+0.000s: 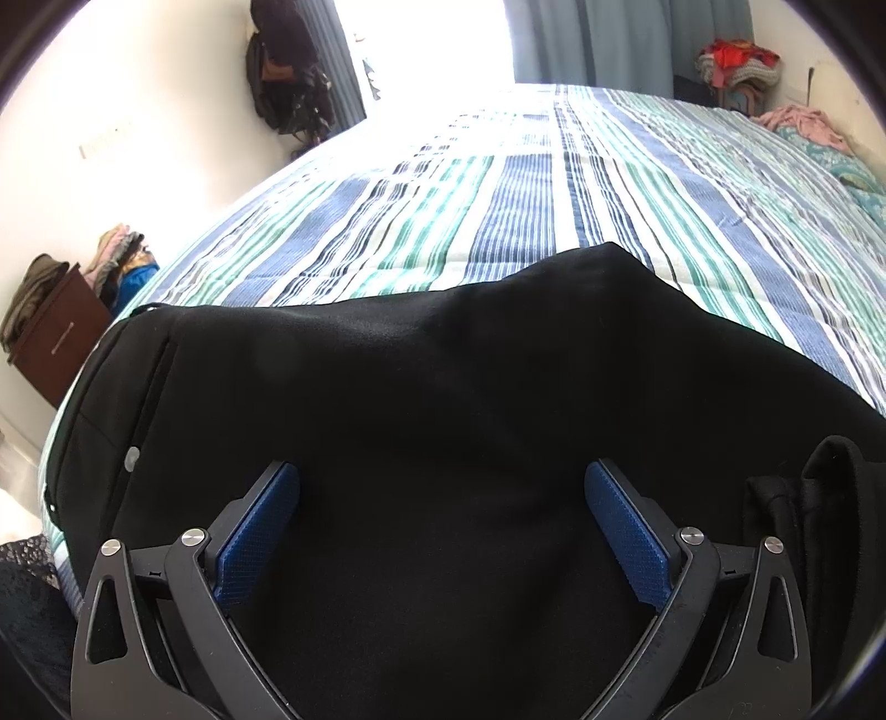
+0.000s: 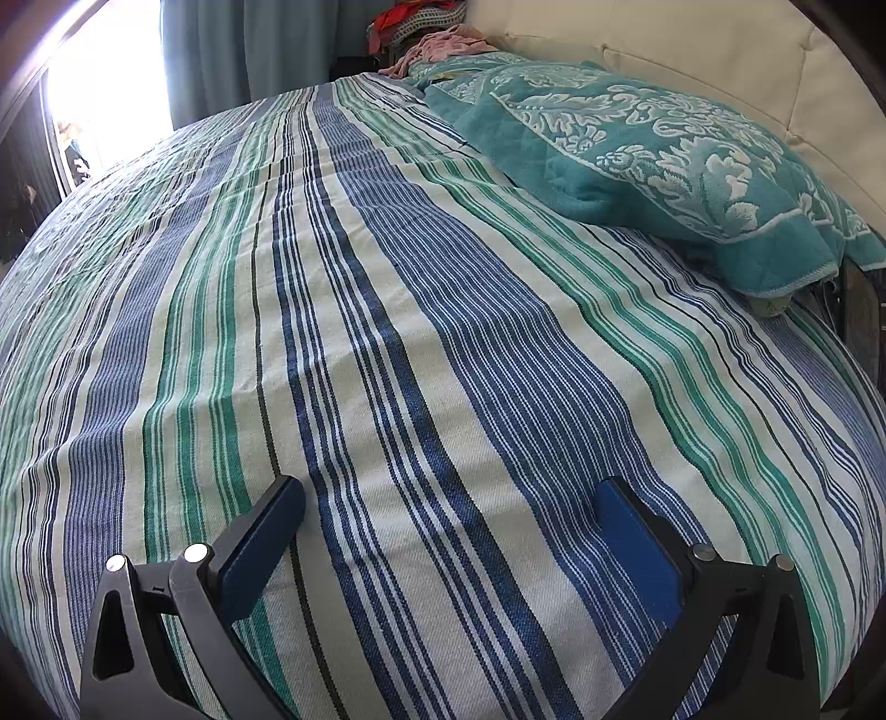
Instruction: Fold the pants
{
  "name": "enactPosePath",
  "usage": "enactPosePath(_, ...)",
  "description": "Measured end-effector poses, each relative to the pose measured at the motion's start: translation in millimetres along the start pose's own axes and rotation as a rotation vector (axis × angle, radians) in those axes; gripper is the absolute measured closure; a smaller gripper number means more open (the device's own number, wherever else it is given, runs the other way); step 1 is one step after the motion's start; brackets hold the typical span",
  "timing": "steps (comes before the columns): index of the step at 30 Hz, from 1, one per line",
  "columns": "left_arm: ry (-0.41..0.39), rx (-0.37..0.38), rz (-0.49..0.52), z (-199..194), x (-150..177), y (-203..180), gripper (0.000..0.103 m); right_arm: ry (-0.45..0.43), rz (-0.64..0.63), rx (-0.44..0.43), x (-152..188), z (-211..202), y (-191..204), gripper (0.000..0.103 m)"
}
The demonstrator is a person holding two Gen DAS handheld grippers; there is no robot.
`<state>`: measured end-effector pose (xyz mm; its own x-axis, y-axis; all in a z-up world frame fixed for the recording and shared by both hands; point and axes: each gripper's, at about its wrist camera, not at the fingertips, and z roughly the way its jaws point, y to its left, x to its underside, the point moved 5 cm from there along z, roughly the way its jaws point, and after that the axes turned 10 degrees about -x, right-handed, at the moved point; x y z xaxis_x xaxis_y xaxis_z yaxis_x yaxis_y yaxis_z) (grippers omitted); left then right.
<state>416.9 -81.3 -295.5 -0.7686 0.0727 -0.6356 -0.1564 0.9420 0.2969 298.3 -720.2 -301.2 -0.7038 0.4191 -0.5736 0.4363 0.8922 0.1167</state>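
Pants (image 1: pixel 443 399): lying in a dark bundle on the near edge of the bed, filling the near half of the left wrist view; looking bunched rather than flat, with a hump rising at the far edge, so probably only partly folded.
Waistband side: showing at the near left, with a small round button (image 1: pixel 132 458) beside a seam; likely placed there to give a straight edge to fold against.
Thick roll of fabric (image 1: pixel 819 498): sitting at the near right of the bundle, seemingly folded layers.
Left gripper (image 1: pixel 442 531): hovering close over the black cloth with blue pads (image 1: pixel 257 537) spread wide apart, gripping nothing; probably lining up for a pinch of the bundle.
Right gripper (image 2: pixel 451 540): hanging over bare striped bedspread (image 2: pixel 387 332), jaws spread, holding nothing; no pants showing in this view, so apparently waiting aside.
Teal pillow (image 2: pixel 664 155): resting at the far right against the pale headboard (image 2: pixel 692 50), well apart from the work.
Next move, as a judgement: needing both tongs brought onto the cloth edges.
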Motion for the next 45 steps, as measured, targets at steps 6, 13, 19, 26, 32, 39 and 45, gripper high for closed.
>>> enactPosePath(6,-0.001,0.009,-0.008,0,0,0,0.001,0.0,0.0,0.0,0,0,0,0.0)
enactPosePath(13,-0.003,0.017,-0.017,-1,0,1,0.001,-0.001,-0.001,0.001,0,0,0,0.0)
enactPosePath(19,0.087,0.068,-0.004,0,-6,5,0.0,0.012,0.044,-0.019,-3,-11,-4,0.004)
enactPosePath(26,0.055,0.376,-0.01,-90,-6,13,0.008,-0.321,0.241,-0.219,65,-173,24,0.0)
enactPosePath(32,0.086,0.408,0.301,-112,17,-73,0.033,-0.353,0.2,-0.278,145,-219,99,0.0)
enactPosePath(39,0.117,0.421,0.213,-114,27,-56,0.09,-0.359,-0.064,-0.375,157,-242,166,0.0)
enactPosePath(45,0.119,0.371,0.253,-95,43,-63,0.079,-0.159,-0.09,-0.834,175,-230,256,0.0)
